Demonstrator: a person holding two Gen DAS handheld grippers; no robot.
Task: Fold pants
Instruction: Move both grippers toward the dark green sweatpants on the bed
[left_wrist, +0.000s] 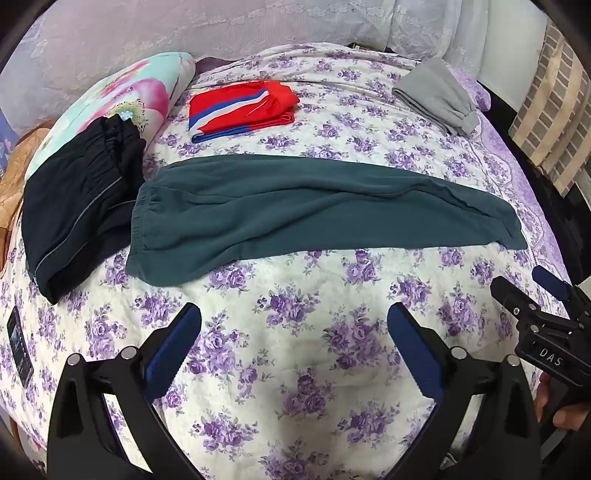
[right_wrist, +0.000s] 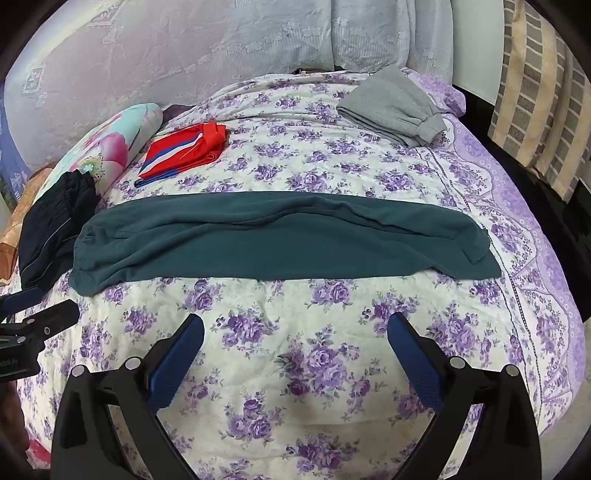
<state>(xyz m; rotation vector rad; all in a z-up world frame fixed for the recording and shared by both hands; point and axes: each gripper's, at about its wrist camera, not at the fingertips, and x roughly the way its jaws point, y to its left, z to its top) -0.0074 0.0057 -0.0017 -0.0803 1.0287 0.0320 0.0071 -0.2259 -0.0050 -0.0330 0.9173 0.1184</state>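
**Teal pants lie lengthwise across the bed, both grippers empty above the quilt**

Left wrist view shows the left gripper with its jaws spread wide, nothing between the blue pads, hovering over the floral quilt near the front edge of the bed. The right gripper stands the same way in its own view: jaws wide apart and empty. In the left view its tip enters at the right border, mostly cut off by the frame, with part of a hand behind it.

The teal pants lie flat across the middle of the quilt, folded in half lengthwise, waistband to the left and leg cuffs to the right. Just beside the waistband sit folded black pants, partly resting on a flowered pillow. Farther back lies a folded red garment with blue and white stripes, and folded grey pants sit near the far right corner. A dark flat object at the quilt's left edge is too distorted to identify.
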